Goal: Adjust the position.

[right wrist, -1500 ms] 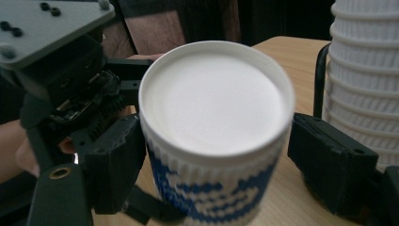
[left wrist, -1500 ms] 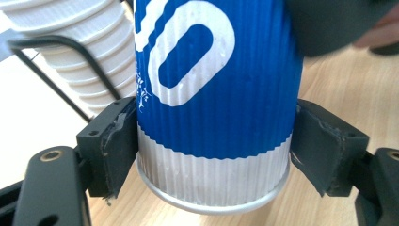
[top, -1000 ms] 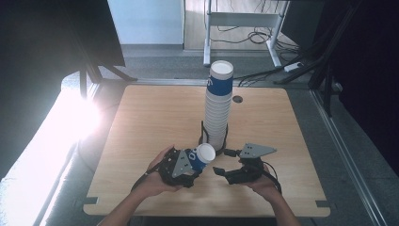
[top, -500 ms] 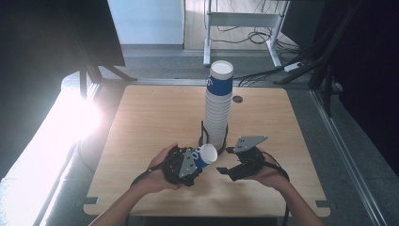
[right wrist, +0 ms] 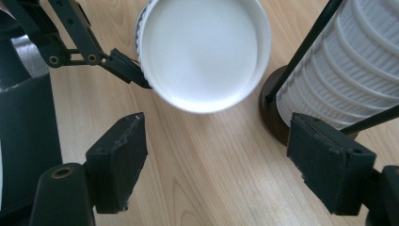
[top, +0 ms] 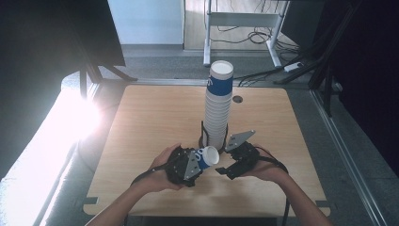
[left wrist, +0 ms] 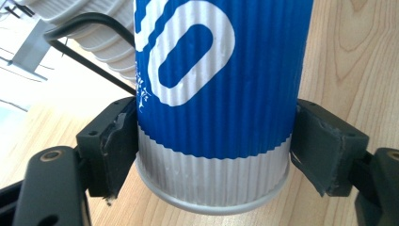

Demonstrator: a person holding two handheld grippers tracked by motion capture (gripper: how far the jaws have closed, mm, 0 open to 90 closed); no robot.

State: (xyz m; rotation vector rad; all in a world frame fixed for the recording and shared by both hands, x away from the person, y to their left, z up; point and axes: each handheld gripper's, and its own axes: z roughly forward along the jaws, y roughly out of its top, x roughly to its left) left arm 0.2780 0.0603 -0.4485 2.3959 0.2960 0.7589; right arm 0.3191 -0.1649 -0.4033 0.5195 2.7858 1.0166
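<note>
A blue and white ribbed paper cup [left wrist: 216, 94] lies tilted in my left gripper [left wrist: 211, 155], which is shut on it near its base. In the high view the cup [top: 207, 156] points its white mouth toward my right gripper [top: 226, 170]. From the right gripper view the cup's open mouth [right wrist: 202, 52] faces the camera, just beyond my right gripper [right wrist: 221, 160]. That gripper is open, its jaws have just been opening, and nothing is between them. My left gripper [top: 196, 162] sits near the table's front, left of the right one.
A tall stack of paper cups [top: 219, 108] stands in a black wire holder [right wrist: 270, 108] at mid-table, right behind both grippers. The stack [right wrist: 348, 80] is close on the right gripper's right side. A round hole [top: 237, 99] sits in the wooden table [top: 141, 117] farther back.
My right gripper has lifted a little and come closer to the cup's mouth. The left gripper and its cup have hardly moved.
</note>
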